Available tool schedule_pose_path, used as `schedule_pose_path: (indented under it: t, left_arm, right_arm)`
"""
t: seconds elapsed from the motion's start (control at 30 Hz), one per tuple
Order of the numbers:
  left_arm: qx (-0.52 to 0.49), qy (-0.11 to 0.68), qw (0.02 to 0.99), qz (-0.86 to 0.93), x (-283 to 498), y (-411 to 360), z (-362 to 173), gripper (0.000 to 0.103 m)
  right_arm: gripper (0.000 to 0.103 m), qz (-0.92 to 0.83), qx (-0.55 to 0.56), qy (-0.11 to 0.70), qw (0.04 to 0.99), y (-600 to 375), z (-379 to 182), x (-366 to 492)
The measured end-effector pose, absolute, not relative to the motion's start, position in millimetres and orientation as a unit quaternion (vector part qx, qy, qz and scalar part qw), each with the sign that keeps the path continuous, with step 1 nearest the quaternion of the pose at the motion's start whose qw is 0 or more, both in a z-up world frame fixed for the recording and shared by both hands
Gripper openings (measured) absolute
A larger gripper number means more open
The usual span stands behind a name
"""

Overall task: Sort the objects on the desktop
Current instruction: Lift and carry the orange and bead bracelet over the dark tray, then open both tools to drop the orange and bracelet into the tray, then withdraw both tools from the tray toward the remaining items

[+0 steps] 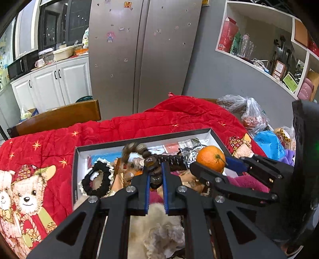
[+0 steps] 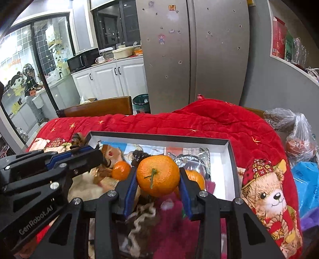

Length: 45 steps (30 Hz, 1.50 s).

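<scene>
Squarely between the right gripper's jaws: orange.

Right claw grips an orange over the box.

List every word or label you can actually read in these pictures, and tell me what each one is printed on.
"GenRobot.AI": white letters on the black plastic body of the left gripper, seen in the right wrist view.
Too blurred to read: gold print on the red carton on the white wall shelf, the small orange magnet on the grey steel fridge, the black-and-white printed wrapper in the shallow white box.
Nothing else reads.
</scene>
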<state>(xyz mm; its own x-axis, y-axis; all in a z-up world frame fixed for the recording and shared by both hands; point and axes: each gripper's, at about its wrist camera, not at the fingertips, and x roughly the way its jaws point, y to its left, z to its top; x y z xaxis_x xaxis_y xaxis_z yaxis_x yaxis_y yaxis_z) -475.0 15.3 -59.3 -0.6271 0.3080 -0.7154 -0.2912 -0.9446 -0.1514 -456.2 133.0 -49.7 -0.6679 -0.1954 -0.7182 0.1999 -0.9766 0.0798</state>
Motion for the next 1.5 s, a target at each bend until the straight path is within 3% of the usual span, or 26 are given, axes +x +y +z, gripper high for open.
schedule_pose_path:
  t: [0.4,0.5,0.63,0.67,0.77,1.27,1.5]
  left_arm:
    - [-0.400,0.002,0.144,0.905,-476.4,11.5,-68.1,0.012]
    - [-0.405,0.006,0.116,0.907,-477.7,7.6,-69.1,0.024]
    - [-0.398,-0.007,0.095,0.912,-478.6,-5.4,-67.1,0.052]
    - [-0.393,-0.008,0.093,0.915,-477.7,-8.4,-65.5,0.054]
    - [-0.391,-0.007,0.095,0.916,-476.8,-10.7,-62.1,0.055]
    - [-0.369,-0.005,0.098,0.924,-451.6,-7.6,-30.6,0.056]
    - [-0.340,-0.013,0.116,0.933,-403.6,-10.4,7.1,0.072]
  right_arm:
    - [0.041,-0.916,0.384,0.011,0.111,130.7,-52.6,-460.7]
    - [0.044,-0.919,0.377,0.008,0.115,129.4,-50.7,-458.3]
    - [0.058,-0.924,0.370,0.012,0.096,130.9,-47.0,-458.4]
    - [0.060,-0.925,0.368,0.007,0.097,133.2,-45.9,-458.4]
    - [0.068,-0.926,0.365,-0.001,0.098,136.7,-42.4,-458.0]
    - [0.068,-0.934,0.345,0.016,0.093,134.2,-19.5,-439.9]
    - [0.068,-0.937,0.331,0.009,0.108,142.9,14.9,-404.3]
